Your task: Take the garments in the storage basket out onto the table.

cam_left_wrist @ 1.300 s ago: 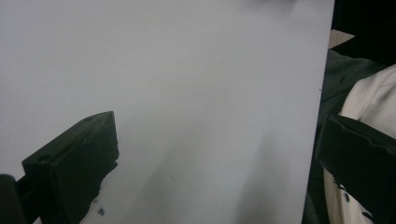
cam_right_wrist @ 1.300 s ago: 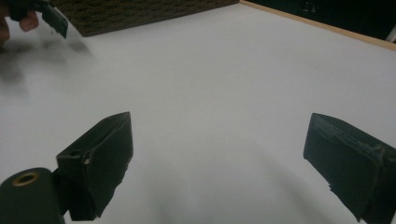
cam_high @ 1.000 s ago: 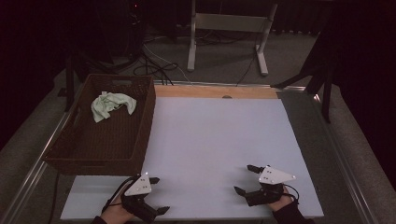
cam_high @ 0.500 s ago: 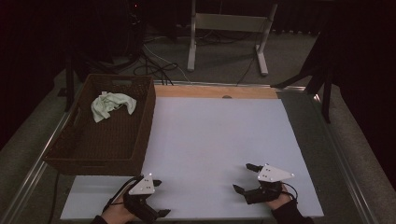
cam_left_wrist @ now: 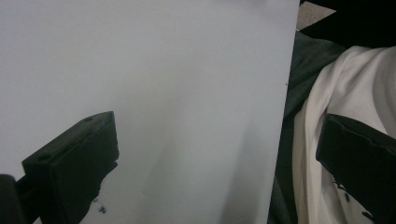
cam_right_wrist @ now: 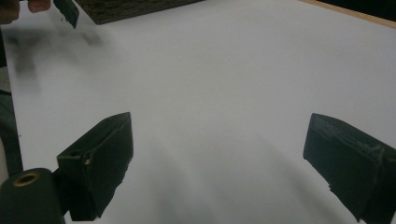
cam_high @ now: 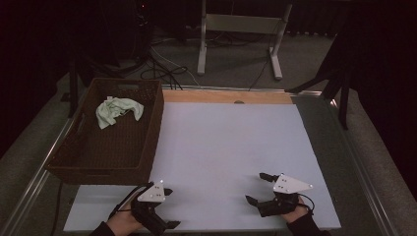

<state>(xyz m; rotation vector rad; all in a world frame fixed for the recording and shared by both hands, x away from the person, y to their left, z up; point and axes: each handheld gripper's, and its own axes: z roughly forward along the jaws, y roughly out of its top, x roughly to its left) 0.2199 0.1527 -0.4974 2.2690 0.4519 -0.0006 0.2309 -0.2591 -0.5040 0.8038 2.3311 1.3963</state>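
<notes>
While both grippers rest at the near edge of the white surface, the work appears at its starting step; left gripper and right gripper stand with jaws spread, holding nothing. Next move — judged likely — a reach to the cloth in the basket at the far left corner.

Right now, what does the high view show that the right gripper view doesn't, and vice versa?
High view alone: the pale green cloth lying in the far end of the wicker basket, the wooden strip along the table's far edge, and the right hand-held gripper from above. Right gripper view alone: its two black jaws close up, wide apart with nothing between them. Both: the white table sheet, the basket's near wall, and the left hand-held gripper.
</notes>
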